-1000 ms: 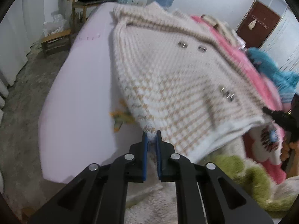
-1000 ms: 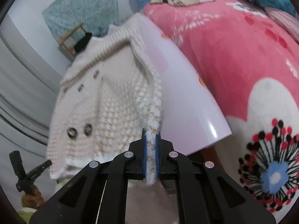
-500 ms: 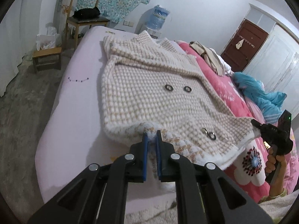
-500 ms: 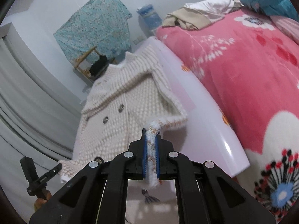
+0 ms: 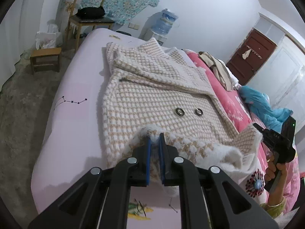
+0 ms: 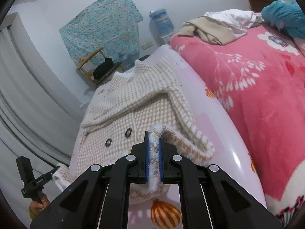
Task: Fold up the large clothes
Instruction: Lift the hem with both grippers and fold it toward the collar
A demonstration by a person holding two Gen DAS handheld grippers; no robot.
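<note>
A cream-and-beige knitted cardigan point(image 5: 152, 99) lies face up on the pale lilac sheet point(image 5: 76, 114) of the bed, its collar toward the far end, where a wooden chair point(image 5: 85, 19) stands just off the bed. Two metal buttons point(image 5: 188, 112) show on the cardigan's front. The left gripper point(image 5: 154, 141) is clamped tight on the fluffy white hem at the cardigan's near edge, the knit bunched between its blue pads. The right gripper point(image 6: 153, 139) is pinched just as tightly on the hem at the cardigan's other near corner, a strip of white-and-tan edging squeezed between its pads. Between the two, the bottom edge is lifted off the sheet and doubled back over the cardigan's lower front. A pink flowered blanket point(image 6: 247, 95) covers the bed beside the cardigan, with a heap of clothes point(image 6: 219, 24) at its far end.
</note>
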